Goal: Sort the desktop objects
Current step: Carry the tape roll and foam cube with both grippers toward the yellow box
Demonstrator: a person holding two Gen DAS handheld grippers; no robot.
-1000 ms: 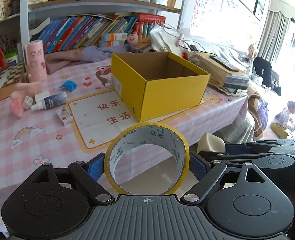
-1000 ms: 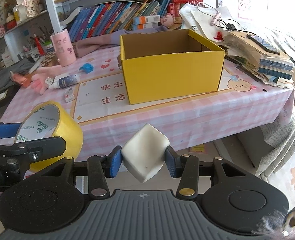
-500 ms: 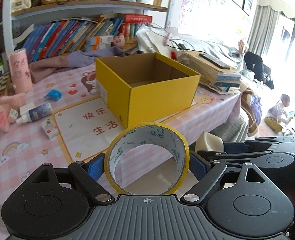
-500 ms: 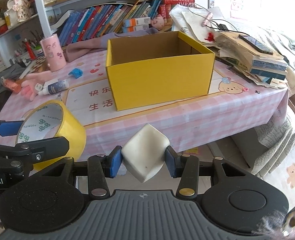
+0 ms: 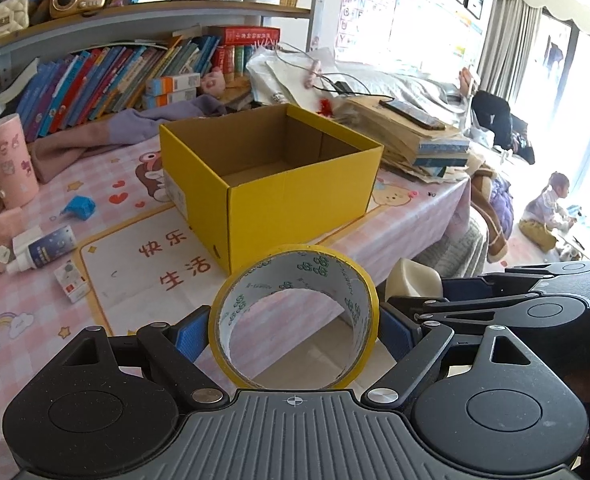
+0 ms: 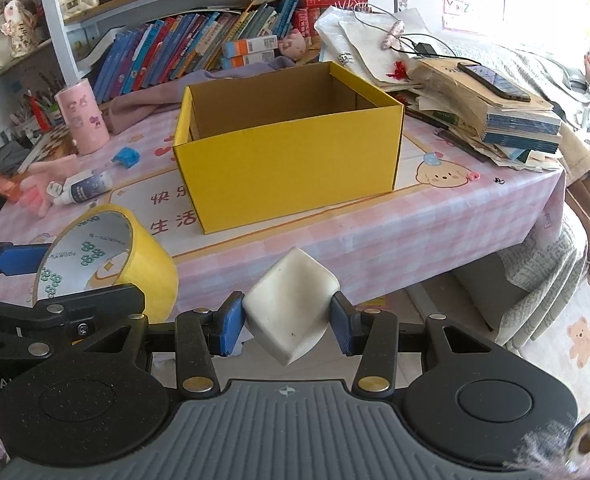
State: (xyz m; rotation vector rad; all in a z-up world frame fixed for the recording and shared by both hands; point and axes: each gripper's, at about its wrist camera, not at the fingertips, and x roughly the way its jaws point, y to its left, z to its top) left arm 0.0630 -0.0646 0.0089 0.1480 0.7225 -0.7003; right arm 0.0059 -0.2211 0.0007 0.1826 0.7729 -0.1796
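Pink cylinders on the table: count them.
1. The pink cylinder stands upright at the table's far left, left of the yellow box. Clutter might hide others.

Bookshelf (image 5: 127,76), wall chart (image 5: 371,4), curtains (image 5: 507,52)

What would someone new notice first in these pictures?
Probably the bright yellow box, open and showing nothing inside, in the middle of the pink checked table. Next, what's held in front of it: a roll of yellow tape in the left gripper and a white block clamped cornerwise in the right gripper.
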